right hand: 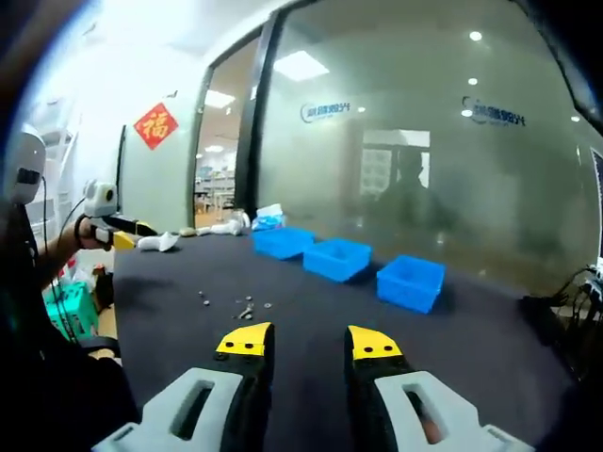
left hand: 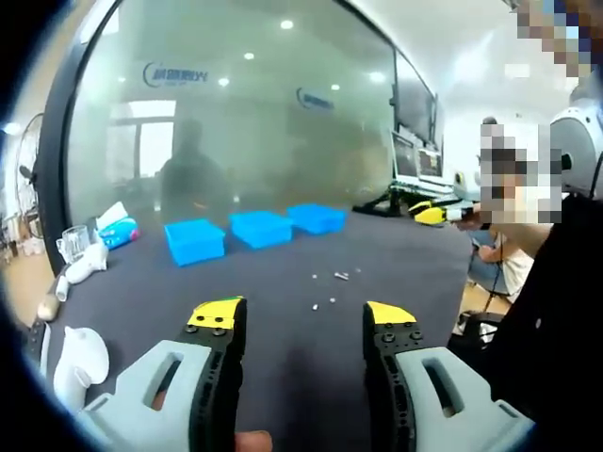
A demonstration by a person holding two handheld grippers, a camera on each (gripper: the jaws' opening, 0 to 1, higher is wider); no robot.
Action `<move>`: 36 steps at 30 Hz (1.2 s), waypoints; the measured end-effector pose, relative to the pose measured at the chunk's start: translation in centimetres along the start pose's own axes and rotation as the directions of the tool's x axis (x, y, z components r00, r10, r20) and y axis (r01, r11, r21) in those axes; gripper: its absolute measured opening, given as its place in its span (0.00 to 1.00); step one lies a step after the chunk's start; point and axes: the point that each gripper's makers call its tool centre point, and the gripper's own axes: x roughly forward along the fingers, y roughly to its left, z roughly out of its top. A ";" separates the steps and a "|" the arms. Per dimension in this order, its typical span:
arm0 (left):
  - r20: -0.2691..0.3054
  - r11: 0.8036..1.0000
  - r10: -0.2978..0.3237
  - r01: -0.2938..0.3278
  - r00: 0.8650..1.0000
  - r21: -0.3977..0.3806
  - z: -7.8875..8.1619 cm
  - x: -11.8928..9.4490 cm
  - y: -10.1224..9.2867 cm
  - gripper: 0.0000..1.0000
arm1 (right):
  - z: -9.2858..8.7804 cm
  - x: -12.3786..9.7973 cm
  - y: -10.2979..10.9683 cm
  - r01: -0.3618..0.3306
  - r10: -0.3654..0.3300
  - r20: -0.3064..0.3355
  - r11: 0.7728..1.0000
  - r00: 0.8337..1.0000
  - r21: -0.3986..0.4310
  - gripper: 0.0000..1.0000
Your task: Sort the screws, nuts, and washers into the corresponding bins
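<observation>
Screws, nuts and washers (right hand: 243, 307) lie as a small loose scatter on the dark tabletop (right hand: 311, 330), ahead of and slightly left of the right claw (right hand: 309, 341). In the left gripper view the same hardware (left hand: 330, 287) sits ahead, between the jaws' line and the bins. Individual pieces are too small to tell apart by type.

Three blue bins stand in a row near the glass wall: first bin (right hand: 283, 241), middle bin (right hand: 337, 258), third bin (right hand: 410, 282). All are well apart from the scatter. Their contents cannot be seen, so which bin takes which part cannot be told.

Left claw (left hand: 303, 318): jaws apart, empty, raised above the tabletop. Right claw: jaws apart by a narrower gap, empty, also clear of the surface.

Assessment: the sort appears to be at its start, with the pieces unpicked. The step in hand is the approach to a first piece.

Recommendations:
- Bring one claw down over a single piece at the edge of the scatter, not its crowded centre.
- Set the tips on either side of the piece before closing; flat washers are likely to slip.
- Keep the other claw clear.
- Identify the part before carrying it to a bin.

Clutter (left hand: 80, 264) at the tabletop's far edge is not involved.
</observation>
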 end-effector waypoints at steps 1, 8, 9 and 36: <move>-0.002 1.000 -0.004 0.004 1.000 -0.001 -0.1 0.0 -0.1 0.48 | -0.1 0.2 0.4 -0.019 0.019 -0.017 1.000 1.000 -0.008 0.26; -0.020 0.999 -0.036 0.036 0.999 0.002 -0.7 0.2 -0.7 0.48 | -1.4 1.1 3.5 -0.181 0.173 -0.136 0.982 0.976 -0.052 0.26; -0.022 0.999 -0.036 0.036 0.999 0.003 -0.8 0.2 -0.6 0.48 | -1.5 1.2 3.7 -0.197 0.187 -0.147 0.978 0.971 -0.060 0.26; -0.037 0.999 -0.046 0.046 0.998 -0.022 -2.0 0.4 -0.3 0.48 | -1.0 9.4 8.7 -0.469 0.353 -0.448 0.865 0.821 -0.178 0.23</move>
